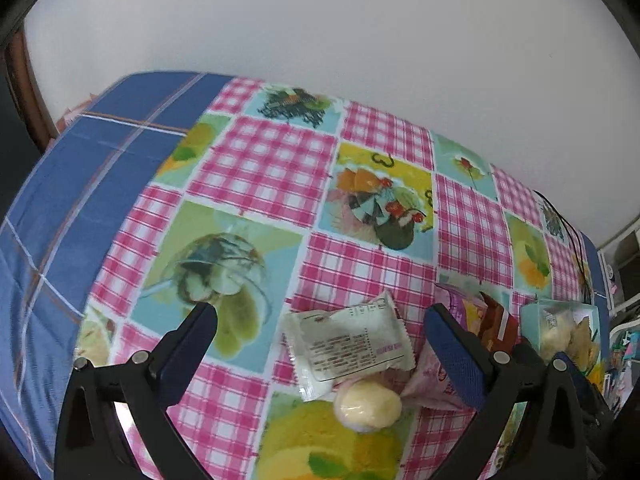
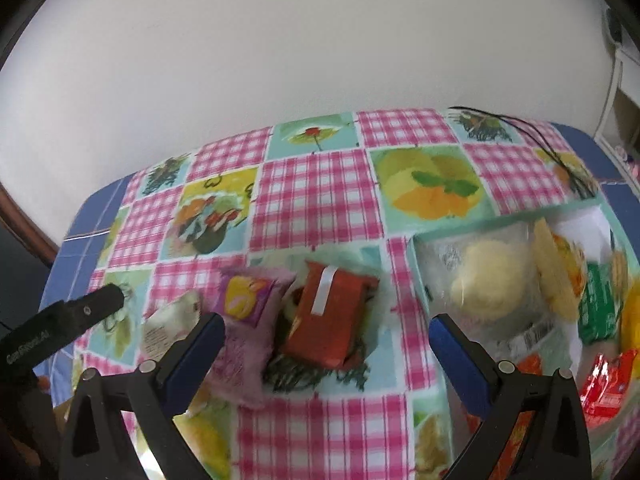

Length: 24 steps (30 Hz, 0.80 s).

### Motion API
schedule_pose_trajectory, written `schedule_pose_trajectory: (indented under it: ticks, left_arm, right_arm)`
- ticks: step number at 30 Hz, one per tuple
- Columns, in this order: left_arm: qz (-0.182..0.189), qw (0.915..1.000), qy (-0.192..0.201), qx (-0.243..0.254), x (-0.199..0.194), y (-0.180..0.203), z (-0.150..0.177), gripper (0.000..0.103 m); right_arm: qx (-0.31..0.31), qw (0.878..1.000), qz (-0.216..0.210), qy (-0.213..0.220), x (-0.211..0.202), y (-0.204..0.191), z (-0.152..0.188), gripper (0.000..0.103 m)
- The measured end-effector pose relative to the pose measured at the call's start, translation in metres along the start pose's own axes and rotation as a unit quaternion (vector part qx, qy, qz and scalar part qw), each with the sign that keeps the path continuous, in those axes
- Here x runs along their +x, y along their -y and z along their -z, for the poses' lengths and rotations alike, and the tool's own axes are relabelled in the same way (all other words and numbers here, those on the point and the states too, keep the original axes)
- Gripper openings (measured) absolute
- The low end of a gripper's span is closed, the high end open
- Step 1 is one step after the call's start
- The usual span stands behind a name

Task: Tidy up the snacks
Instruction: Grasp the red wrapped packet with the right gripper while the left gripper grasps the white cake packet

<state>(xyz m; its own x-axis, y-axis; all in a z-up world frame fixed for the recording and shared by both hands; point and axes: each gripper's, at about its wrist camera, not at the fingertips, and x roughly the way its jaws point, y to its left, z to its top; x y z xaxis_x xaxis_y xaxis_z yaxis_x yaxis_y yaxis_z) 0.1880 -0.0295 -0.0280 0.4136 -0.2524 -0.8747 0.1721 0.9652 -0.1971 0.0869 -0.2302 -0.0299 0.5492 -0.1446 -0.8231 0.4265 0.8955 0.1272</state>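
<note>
- Snacks: loose on checked tablecloth (image 1: pixel 256 168), some already in pale tray (image 2: pixel 416 264).
- Left gripper (image 1: pixel 320 344): jaws spread wide, empty, above white packet (image 1: pixel 352 340) and round yellow pastry (image 1: pixel 368 406).
- Right gripper (image 2: pixel 326 348): jaws spread, empty, over red-brown packet (image 2: pixel 328 312).
- Handling, judged: light, crinkly, slippery film; pastry soft, crushable.
- Hold advised: sealed edge.
</note>
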Motion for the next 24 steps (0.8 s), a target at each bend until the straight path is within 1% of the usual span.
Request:
schedule_pose_trajectory:
  ticks: [3,4,7,11,18,19,21,22,23,24]
  left_arm:
    - [-0.013,0.9996,-0.017,0.018,0.014,0.008,0.001,0.103]
    - [-0.018,0.9992,-0.026,0.022,0.019,0.01,0.001,0.103]
    - [-0.019,0.9986,-0.046,0.018,0.034,0.01,0.004,0.103]
    - [-0.025,0.9976,-0.061,0.018,0.048,0.011,0.007,0.103]
    - [-0.036,0.9956,-0.083,0.023,0.065,0.018,0.016,0.103]
    - [-0.045,0.9953,-0.081,0.03,0.066,0.021,0.017,0.103]
    - [-0.046,0.9951,-0.082,0.032,0.068,0.022,0.019,0.103]
    - [-0.048,0.995,-0.081,0.033,0.068,0.023,0.02,0.101]
    - [-0.052,0.9948,-0.081,0.035,0.068,0.024,0.02,0.095]
    - [-0.058,0.9945,-0.078,0.041,0.068,0.029,0.022,0.09]
  right_arm:
    - [-0.002,1.0,0.003,0.0,0.007,-0.001,-0.003,0.103]
    - [-0.007,1.0,0.007,-0.001,0.011,-0.002,-0.003,0.101]
    - [-0.015,1.0,0.017,-0.013,0.023,-0.003,-0.001,0.09]
    - [-0.013,0.999,0.021,-0.029,0.037,-0.001,0.002,0.084]
    - [-0.022,0.998,0.033,-0.045,0.053,0.0,0.008,0.079]
    - [-0.023,0.998,0.035,-0.045,0.055,0.0,0.008,0.076]
    - [-0.027,0.998,0.039,-0.043,0.054,-0.001,0.008,0.069]
    - [-0.027,0.998,0.038,-0.042,0.054,0.0,0.008,0.063]
    - [-0.027,0.998,0.037,-0.042,0.053,-0.001,0.007,0.056]
    - [-0.029,0.998,0.04,-0.041,0.052,-0.001,0.006,0.051]
